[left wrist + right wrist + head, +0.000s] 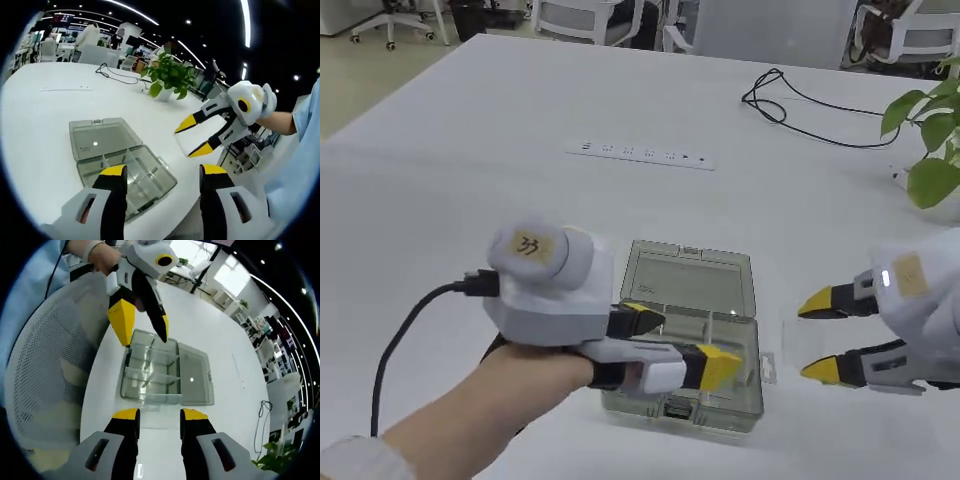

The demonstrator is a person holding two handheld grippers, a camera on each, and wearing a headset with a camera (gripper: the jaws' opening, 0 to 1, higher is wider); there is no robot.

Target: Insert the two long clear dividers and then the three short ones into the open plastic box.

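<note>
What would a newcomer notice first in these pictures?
Probably the two hand-held grippers with yellow tips: the left gripper hovers over the open clear box near the white table's front edge, the right gripper beside it. Farther back on the right sit a black cable and a leafy plant.

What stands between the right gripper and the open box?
Nothing clearly visible. Bare table lies between the right gripper and the box. The left gripper hangs over the box's opposite side, beyond that path.
</note>
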